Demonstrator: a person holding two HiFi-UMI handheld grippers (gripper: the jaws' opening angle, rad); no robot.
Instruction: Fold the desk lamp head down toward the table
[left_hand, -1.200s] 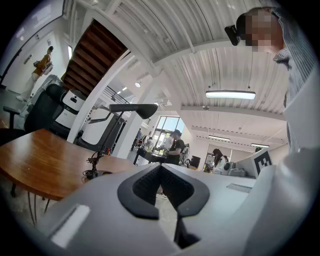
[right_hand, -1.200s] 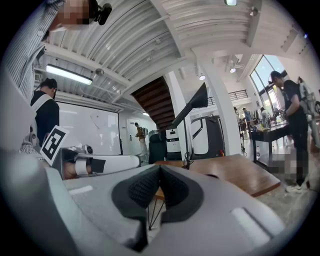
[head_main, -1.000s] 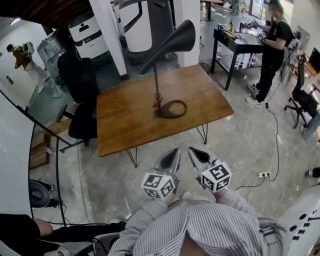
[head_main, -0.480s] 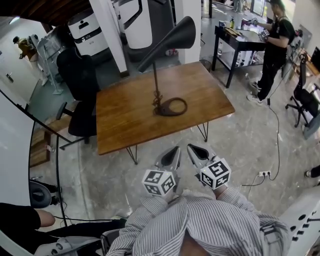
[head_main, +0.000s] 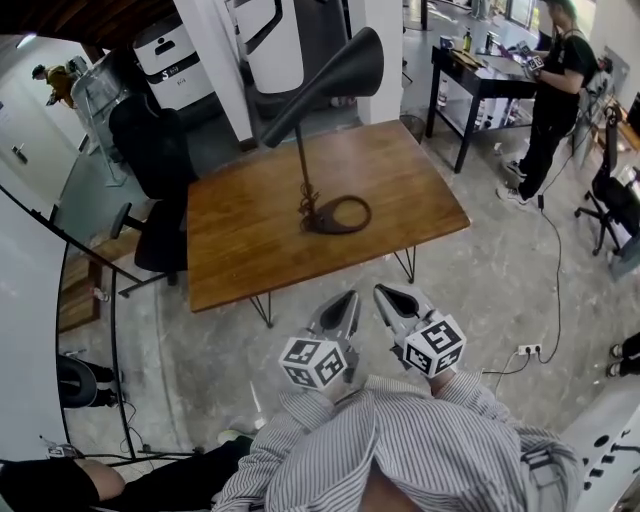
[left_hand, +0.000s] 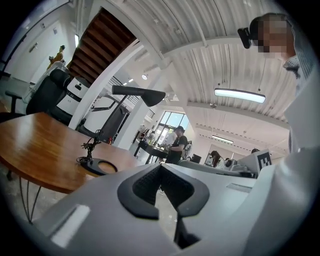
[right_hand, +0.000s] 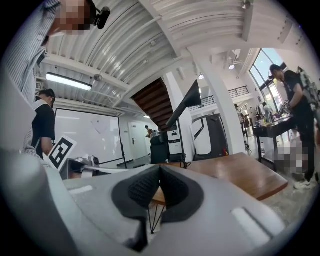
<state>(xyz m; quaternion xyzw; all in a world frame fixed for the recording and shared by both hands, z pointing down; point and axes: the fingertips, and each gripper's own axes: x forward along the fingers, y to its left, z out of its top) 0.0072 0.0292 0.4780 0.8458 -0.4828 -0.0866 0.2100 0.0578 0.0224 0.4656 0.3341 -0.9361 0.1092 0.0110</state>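
While both grippers hover over the floor short of the wooden table's near edge, the head view shows the desk lamp standing near the table's middle. Its ring base lies flat on the wood, and its cone-shaped lamp head is raised high above the table. The left gripper and right gripper sit side by side, well apart from the lamp, and each is closed on nothing.

In the left gripper view, the left gripper's pads meet with nothing between them. Beyond them the lamp head juts out above the table.

In the right gripper view, the right gripper is likewise pinched closed and empty, and the lamp head rises over the table.

The step in hand looks like the approach. To fold well, one gripper should probably steady the stem low near the table. The other should press or take the head near its wide end and swing it down slowly, so that the light base neither slides nor tips.
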